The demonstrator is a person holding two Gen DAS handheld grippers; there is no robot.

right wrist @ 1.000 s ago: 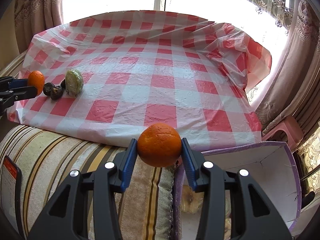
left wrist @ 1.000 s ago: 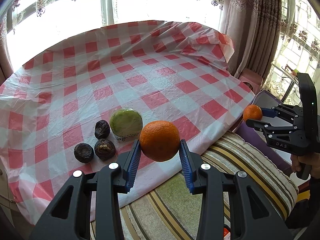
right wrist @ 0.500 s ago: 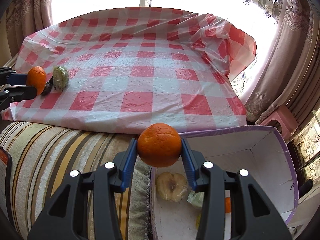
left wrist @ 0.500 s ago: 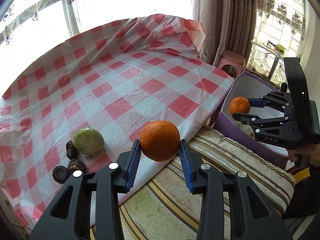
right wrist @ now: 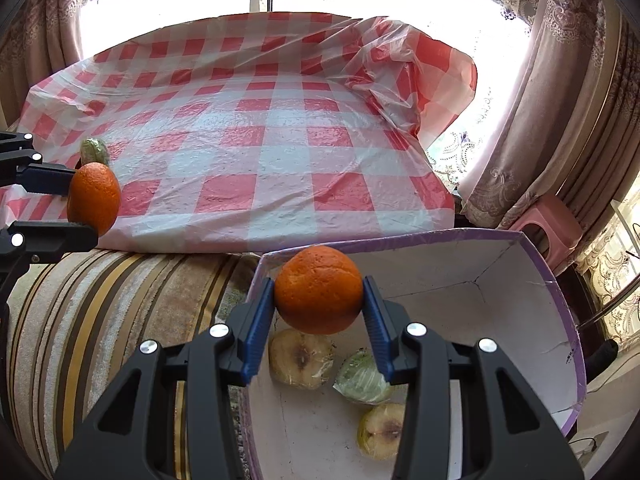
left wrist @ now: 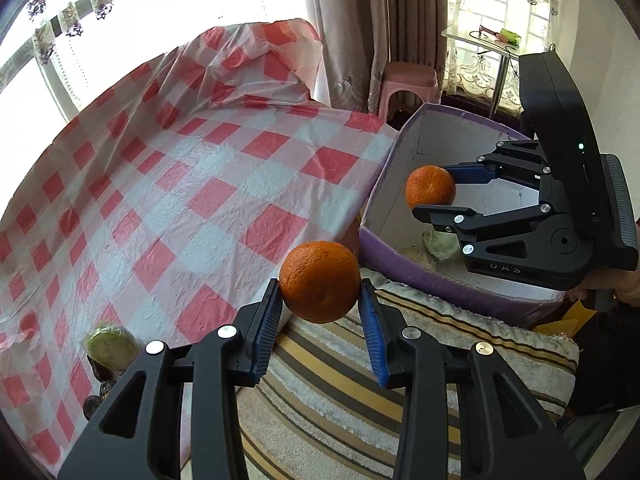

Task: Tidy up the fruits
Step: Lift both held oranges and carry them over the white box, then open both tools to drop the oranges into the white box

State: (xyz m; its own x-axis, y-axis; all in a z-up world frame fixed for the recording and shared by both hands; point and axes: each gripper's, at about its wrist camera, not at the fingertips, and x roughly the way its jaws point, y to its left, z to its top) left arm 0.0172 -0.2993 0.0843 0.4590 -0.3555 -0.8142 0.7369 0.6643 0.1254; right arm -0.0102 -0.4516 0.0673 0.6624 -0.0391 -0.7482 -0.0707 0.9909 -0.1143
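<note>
Left gripper [left wrist: 320, 316] points forward and steeply down, jaws clamped on an orange [left wrist: 319, 281], blue pads pressing both its sides. Right gripper [right wrist: 319, 312] is likewise pitched down, jaws closed on a second orange [right wrist: 319, 289]. In the left wrist view a hand [left wrist: 616, 282] grips the right gripper's handle at the frame's right edge.
</note>
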